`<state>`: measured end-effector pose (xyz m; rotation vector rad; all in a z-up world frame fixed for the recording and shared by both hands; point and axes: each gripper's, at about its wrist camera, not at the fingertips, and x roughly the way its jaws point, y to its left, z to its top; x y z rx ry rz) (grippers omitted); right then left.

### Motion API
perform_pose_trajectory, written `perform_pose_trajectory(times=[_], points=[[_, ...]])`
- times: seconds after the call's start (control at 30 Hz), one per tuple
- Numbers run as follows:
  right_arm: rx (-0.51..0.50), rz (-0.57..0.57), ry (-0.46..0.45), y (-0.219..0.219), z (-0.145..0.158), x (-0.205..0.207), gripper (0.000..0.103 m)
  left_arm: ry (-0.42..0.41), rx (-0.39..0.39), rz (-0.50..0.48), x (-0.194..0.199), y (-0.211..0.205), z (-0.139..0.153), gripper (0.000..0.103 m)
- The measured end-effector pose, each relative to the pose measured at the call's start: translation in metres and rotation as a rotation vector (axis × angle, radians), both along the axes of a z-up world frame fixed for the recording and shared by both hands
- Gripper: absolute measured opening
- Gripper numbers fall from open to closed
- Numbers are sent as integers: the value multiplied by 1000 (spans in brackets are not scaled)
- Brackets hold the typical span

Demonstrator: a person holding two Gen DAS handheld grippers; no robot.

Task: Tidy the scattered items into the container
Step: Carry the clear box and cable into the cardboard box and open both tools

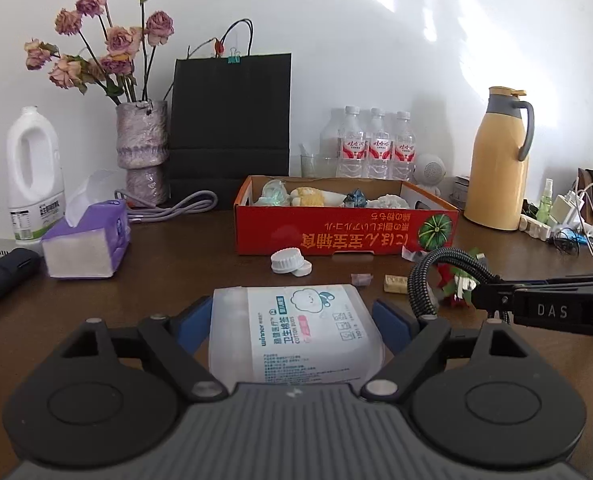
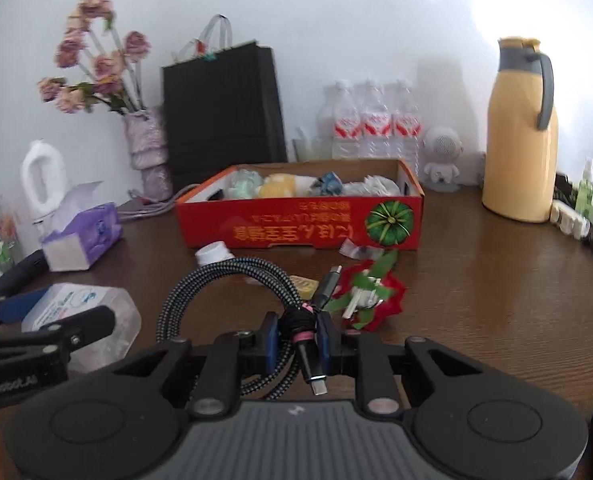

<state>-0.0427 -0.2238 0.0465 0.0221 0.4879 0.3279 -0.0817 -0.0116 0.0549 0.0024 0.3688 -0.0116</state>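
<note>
A clear plastic box of cotton buds (image 1: 296, 332) lies on the brown table between the blue pads of my left gripper (image 1: 296, 316), which is open around it, with gaps on both sides. The box also shows in the right wrist view (image 2: 84, 312). My right gripper (image 2: 298, 340) is shut on a coiled braided cable (image 2: 232, 284), seen in the left wrist view too (image 1: 428, 276). The red cardboard box (image 1: 336, 232) (image 2: 296, 224) stands behind and holds several items. A white cap (image 1: 286, 261), a yellow packet (image 1: 394, 283) and a red-green ornament (image 2: 370, 296) lie in front of it.
A purple tissue pack (image 1: 90, 240), white jug (image 1: 34, 176), vase of dried roses (image 1: 142, 148), black bag (image 1: 230, 120), water bottles (image 1: 372, 144) and yellow thermos (image 1: 500, 160) line the back. Chargers and cords (image 1: 568, 220) sit at the far right.
</note>
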Motion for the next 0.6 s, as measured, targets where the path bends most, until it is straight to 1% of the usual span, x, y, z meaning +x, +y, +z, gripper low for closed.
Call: perform_pose_trajectory(times=[0.07, 0.13, 0.2, 0.3, 0.43, 0.53, 0.6], points=[[-27, 28, -50, 5, 1, -23, 19, -13, 11, -12, -11, -1, -1, 87], [-55, 50, -79, 8, 1, -44, 19, -24, 19, -9, -18, -3, 0, 87], [-73, 35, -93, 9, 1, -60, 19, -40, 19, -3, -25, -4, 1, 87], [-91, 1, -123, 5, 1, -74, 19, -97, 25, 0, -37, -7, 6, 87], [-62, -53, -169, -7, 8, -79, 19, -165, 31, -15, -47, -15, 11, 87], [-48, -71, -185, -12, 12, -76, 19, -186, 35, -33, -48, -22, 12, 87], [-46, -82, -193, -13, 14, -70, 19, -194, 37, -44, -41, -26, 16, 87]])
